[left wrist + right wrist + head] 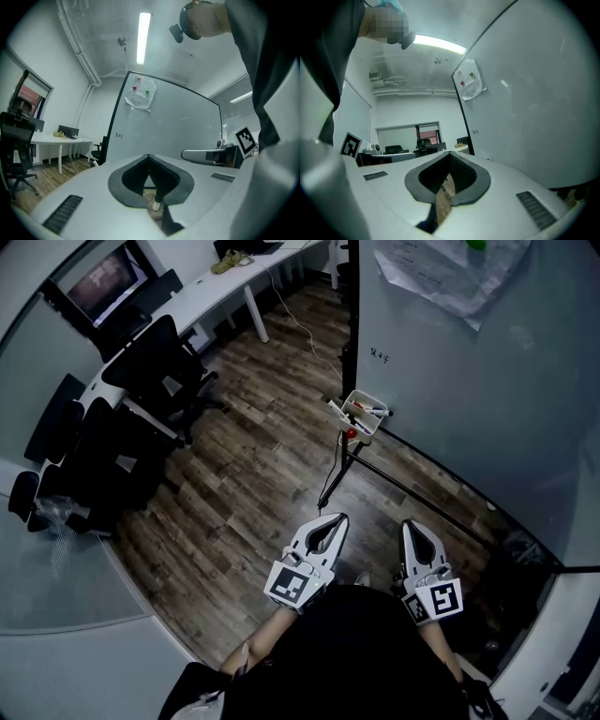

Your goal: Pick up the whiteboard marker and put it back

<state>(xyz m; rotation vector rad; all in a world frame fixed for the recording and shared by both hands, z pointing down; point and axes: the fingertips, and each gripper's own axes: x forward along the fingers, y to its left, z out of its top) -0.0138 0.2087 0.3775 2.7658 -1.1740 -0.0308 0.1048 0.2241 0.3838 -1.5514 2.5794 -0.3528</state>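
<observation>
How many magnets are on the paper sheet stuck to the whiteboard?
2. A red magnet sits on the left of the paper sheet, and a green magnet just right of it, both high on the whiteboard. Others may be hidden or too small to see.

Head cam high, steeply down on left gripper (336, 519) & right gripper (411, 526); gripper views sit low, level fwd; all 3 share whiteboard (469, 381), close.
</observation>
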